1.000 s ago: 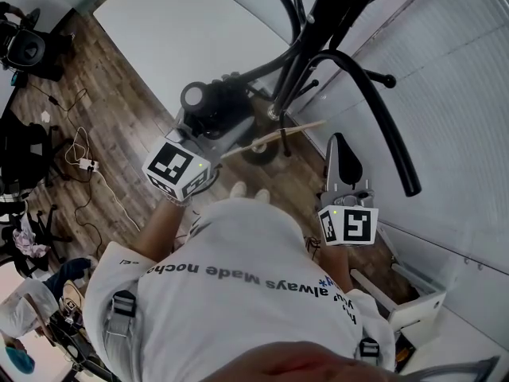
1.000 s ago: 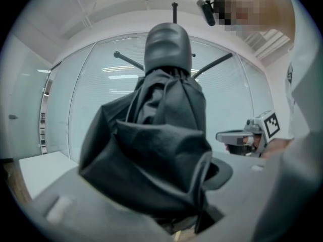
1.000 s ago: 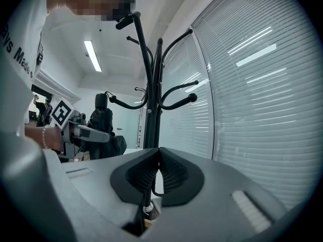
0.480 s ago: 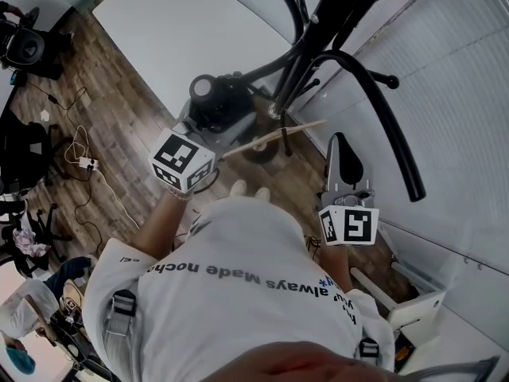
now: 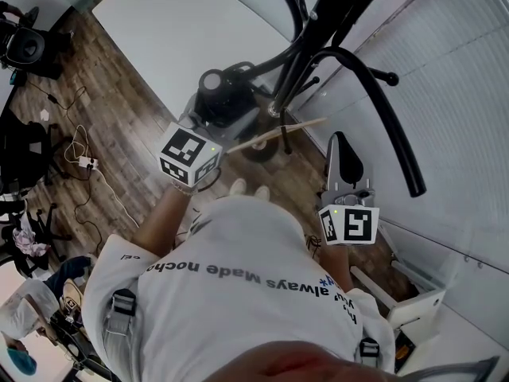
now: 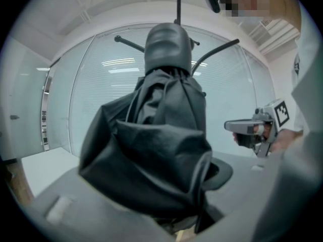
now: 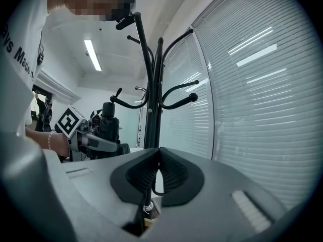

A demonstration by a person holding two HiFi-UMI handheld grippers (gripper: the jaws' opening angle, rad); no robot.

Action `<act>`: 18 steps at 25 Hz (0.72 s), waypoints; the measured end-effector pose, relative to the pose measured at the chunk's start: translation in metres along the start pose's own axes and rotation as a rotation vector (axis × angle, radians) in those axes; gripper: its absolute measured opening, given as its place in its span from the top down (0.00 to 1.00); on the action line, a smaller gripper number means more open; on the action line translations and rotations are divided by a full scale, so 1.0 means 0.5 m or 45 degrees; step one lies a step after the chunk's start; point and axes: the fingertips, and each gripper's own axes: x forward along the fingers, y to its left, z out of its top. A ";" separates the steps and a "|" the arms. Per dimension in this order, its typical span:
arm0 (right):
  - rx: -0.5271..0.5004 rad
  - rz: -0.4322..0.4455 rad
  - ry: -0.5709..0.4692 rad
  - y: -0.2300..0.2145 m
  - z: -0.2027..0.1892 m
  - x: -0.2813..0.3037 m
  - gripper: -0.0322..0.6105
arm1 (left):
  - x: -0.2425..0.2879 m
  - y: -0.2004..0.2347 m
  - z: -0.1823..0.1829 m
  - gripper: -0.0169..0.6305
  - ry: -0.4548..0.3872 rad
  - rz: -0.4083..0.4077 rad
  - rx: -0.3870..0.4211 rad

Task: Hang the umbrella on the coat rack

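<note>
A folded black umbrella (image 5: 227, 106) sits between the jaws of my left gripper (image 5: 232, 122), which is shut on it. In the left gripper view the umbrella's (image 6: 161, 135) bunched fabric and rounded cap fill the middle, and the coat rack's (image 6: 177, 4) hooks show behind it. The black coat rack (image 5: 318, 22) stands just right of the umbrella, with curved arms spreading out. My right gripper (image 5: 343, 153) hangs lower right of the rack, shut with nothing held. Its pads (image 7: 151, 170) meet in front of the rack's pole (image 7: 151, 84).
Window blinds (image 5: 461, 94) run along the right, close behind the rack. A white tabletop (image 5: 183, 22) lies at the upper left. Cables and a power strip (image 5: 83, 161) lie on the wooden floor at left. A white box (image 5: 413, 309) stands at the lower right.
My left gripper has carried the umbrella up and to the right in the head view, closer to the rack's pole. The right gripper has stayed where it was.
</note>
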 end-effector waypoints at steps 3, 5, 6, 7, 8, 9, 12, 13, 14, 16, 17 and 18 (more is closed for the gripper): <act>-0.004 0.003 0.001 -0.002 -0.002 0.000 0.95 | 0.004 0.001 -0.006 0.55 -0.005 0.007 -0.002; -0.007 0.005 0.003 -0.001 -0.002 -0.001 0.95 | 0.001 -0.001 -0.003 0.55 -0.017 0.003 -0.006; -0.008 0.007 0.004 -0.001 -0.002 -0.001 0.95 | -0.001 -0.004 -0.001 0.55 -0.025 -0.002 -0.006; -0.009 0.008 0.005 -0.001 -0.002 -0.001 0.95 | -0.004 -0.006 0.002 0.55 -0.034 -0.006 -0.006; -0.009 0.009 0.005 -0.001 -0.003 -0.001 0.95 | -0.005 -0.008 0.005 0.55 -0.043 -0.011 -0.006; -0.010 0.012 0.006 -0.001 -0.004 0.000 0.95 | -0.007 -0.010 0.007 0.55 -0.051 -0.016 -0.006; -0.011 0.020 0.004 0.001 -0.004 0.001 0.95 | -0.013 -0.017 0.012 0.55 -0.062 -0.025 -0.009; -0.012 0.022 0.004 0.002 -0.003 0.001 0.95 | -0.015 -0.018 0.012 0.55 -0.063 -0.027 -0.010; -0.012 0.024 0.004 0.003 -0.003 0.001 0.95 | -0.017 -0.019 0.012 0.55 -0.062 -0.028 -0.012; -0.014 0.027 0.004 0.003 -0.002 0.002 0.95 | -0.018 -0.020 0.008 0.55 -0.059 -0.029 -0.019; -0.014 0.028 0.005 0.003 -0.003 0.002 0.95 | -0.018 -0.021 0.005 0.55 -0.055 -0.028 -0.023; -0.014 0.028 0.006 0.003 -0.004 0.002 0.95 | -0.018 -0.020 0.001 0.55 -0.051 -0.027 -0.026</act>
